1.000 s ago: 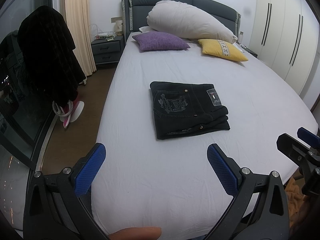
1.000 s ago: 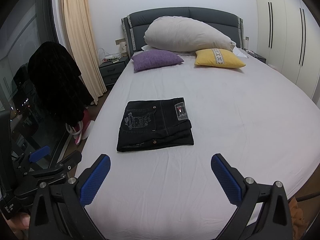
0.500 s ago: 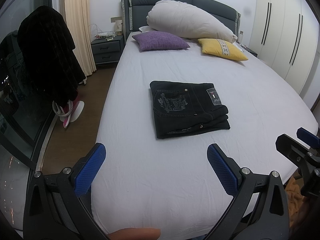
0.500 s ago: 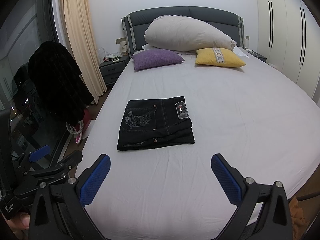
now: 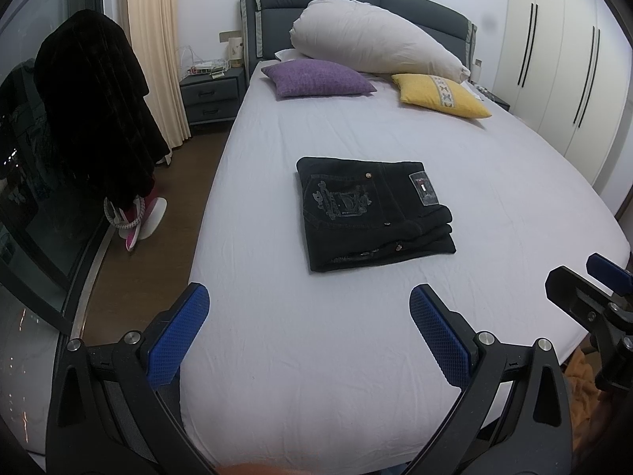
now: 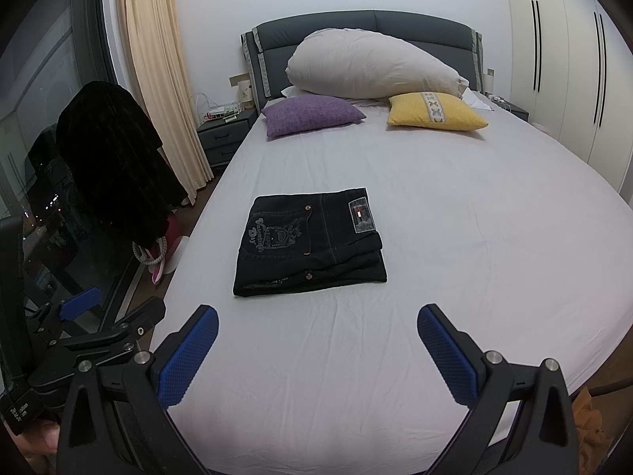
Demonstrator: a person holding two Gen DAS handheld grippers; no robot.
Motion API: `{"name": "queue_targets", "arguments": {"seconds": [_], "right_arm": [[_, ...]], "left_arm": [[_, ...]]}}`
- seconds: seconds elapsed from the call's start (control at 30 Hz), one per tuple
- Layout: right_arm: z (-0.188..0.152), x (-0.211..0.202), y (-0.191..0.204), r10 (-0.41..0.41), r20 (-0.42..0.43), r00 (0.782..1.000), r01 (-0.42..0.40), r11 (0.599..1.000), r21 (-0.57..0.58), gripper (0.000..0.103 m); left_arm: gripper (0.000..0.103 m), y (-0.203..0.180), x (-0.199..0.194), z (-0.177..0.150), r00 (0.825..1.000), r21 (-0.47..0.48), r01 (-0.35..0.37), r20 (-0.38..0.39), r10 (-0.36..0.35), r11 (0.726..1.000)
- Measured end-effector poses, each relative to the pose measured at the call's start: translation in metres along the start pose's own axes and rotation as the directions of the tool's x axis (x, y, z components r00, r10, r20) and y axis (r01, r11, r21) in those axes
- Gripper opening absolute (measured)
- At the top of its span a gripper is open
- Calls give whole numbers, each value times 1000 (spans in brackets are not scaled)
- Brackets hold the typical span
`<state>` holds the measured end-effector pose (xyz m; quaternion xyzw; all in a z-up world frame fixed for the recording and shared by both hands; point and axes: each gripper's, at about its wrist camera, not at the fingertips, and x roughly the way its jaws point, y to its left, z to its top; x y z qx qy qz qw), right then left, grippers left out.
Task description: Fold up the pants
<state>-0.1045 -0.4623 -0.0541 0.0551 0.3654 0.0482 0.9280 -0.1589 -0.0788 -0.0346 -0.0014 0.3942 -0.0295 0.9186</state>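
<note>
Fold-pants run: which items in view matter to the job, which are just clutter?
Job:
- black pants, folded, lying on the bed sheet
- left gripper, open
- right gripper, open

Clutter:
- purple cushion
- yellow cushion
- big white pillow
- nightstand
- dark coat

I see both wrist cameras hanging over the foot of the bed [image 5: 316, 376], facing 12 o'clock toward the headboard [image 6: 364, 27]. Left view sits further left; each catches the other gripper at its edge. Both share the folded pants [image 5: 372, 213], well ahead.
</note>
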Motion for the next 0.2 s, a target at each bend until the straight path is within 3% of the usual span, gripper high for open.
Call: {"name": "queue_targets", "arguments": {"seconds": [0.2], "right_arm": [[-10,1,3,5,-8,1000,-5,1000,13,103]], "left_arm": [[103,3,-1,-13,1000,29,-24,8,24,999]]}}
